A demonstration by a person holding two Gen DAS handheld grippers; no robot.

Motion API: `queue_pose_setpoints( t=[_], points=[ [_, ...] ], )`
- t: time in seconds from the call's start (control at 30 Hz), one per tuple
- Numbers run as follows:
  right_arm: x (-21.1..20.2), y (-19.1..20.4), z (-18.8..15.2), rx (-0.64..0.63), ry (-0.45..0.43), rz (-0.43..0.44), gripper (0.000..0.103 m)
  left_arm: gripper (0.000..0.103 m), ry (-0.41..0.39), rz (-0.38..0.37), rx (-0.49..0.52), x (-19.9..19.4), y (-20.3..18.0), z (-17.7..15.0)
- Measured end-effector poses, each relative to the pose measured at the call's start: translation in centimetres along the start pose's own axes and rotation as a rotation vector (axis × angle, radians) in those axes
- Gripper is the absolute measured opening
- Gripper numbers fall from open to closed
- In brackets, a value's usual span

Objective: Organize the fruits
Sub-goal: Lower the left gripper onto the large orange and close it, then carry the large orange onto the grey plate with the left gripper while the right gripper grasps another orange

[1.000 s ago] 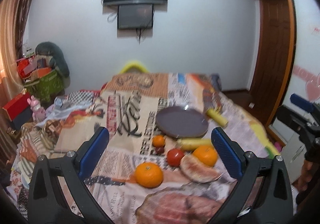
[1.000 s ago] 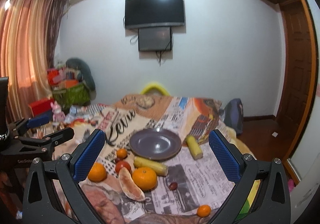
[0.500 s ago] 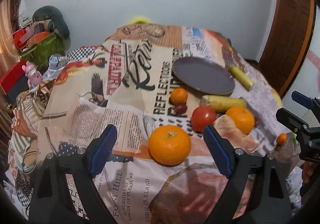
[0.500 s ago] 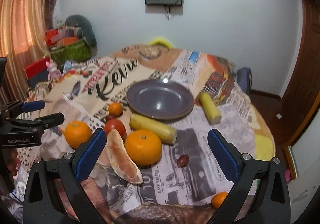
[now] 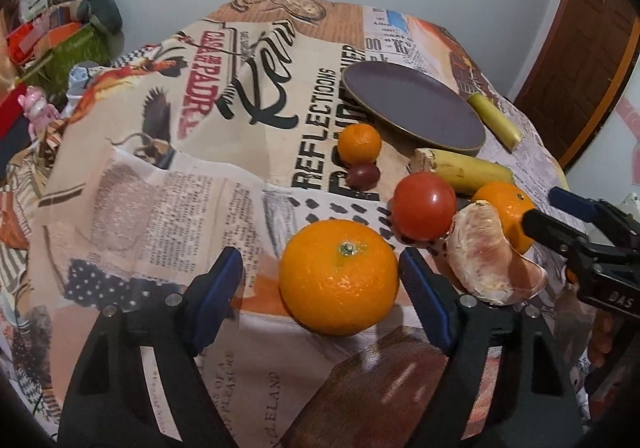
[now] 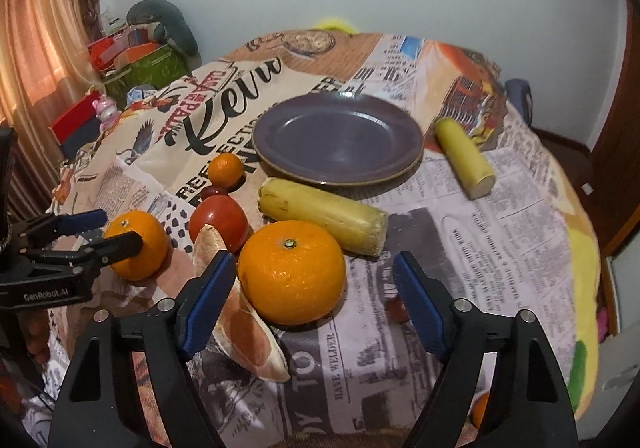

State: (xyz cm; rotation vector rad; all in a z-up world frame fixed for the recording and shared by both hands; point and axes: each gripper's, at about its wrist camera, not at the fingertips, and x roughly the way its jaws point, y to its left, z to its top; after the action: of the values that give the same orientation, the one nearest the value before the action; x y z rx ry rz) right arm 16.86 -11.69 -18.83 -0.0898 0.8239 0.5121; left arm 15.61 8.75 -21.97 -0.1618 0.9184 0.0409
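Observation:
A purple plate [image 6: 338, 137] lies on the newsprint tablecloth [image 6: 480, 240] with fruit in front of it. My left gripper [image 5: 320, 292] is open around a large orange [image 5: 338, 276], its pads apart from the skin. My right gripper [image 6: 312, 294] is open around a second large orange [image 6: 291, 271]. A peeled pomelo wedge [image 6: 240, 312], a tomato [image 6: 218, 221], a small mandarin [image 6: 227, 168], a grape [image 5: 363, 175] and two banana pieces [image 6: 322, 219] [image 6: 464, 155] lie nearby. The plate [image 5: 412, 109] holds nothing.
A small mandarin [image 6: 480, 410] sits near the table's front right edge. A dark grape [image 6: 396, 308] lies by my right finger. Boxes, a green bag [image 6: 148, 67] and curtains stand beyond the table's left side. A wooden door [image 5: 580, 47] is at the right.
Both grippers have moved down and forward to the table. Each now has a large orange between its open fingers.

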Motion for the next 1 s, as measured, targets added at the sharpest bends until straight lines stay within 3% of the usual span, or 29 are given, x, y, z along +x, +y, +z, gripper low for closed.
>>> queue_pose_setpoints(
  t=[0.37, 0.63, 0.7, 0.77, 1.0],
  points=[
    [2.2, -0.5, 0.2, 0.056, 0.060, 0.083, 0.078, 0.066, 0.061, -0.034, 0.022, 2.4, -0.7, -0.3],
    [2.9, -0.4, 0.3, 0.079, 0.100, 0.138, 0.077, 0.065, 0.062, -0.041, 0.016, 2.4, -0.5, -0.3],
    [3.0, -0.2, 0.4, 0.076, 0.104, 0.155, 0.072, 0.065, 0.061, -0.037, 0.021, 2.4, -0.6, -0.2],
    [3.0, -0.2, 0.5, 0.070, 0.104, 0.148, 0.065, 0.065, 0.062, -0.034, 0.020, 2.3, -0.6, -0.1],
    [2.4, -0.2, 0.7, 0.066, 0.093, 0.113, 0.064, 0.065, 0.024, -0.004, 0.027, 0.8, -0.5, 0.7]
  ],
)
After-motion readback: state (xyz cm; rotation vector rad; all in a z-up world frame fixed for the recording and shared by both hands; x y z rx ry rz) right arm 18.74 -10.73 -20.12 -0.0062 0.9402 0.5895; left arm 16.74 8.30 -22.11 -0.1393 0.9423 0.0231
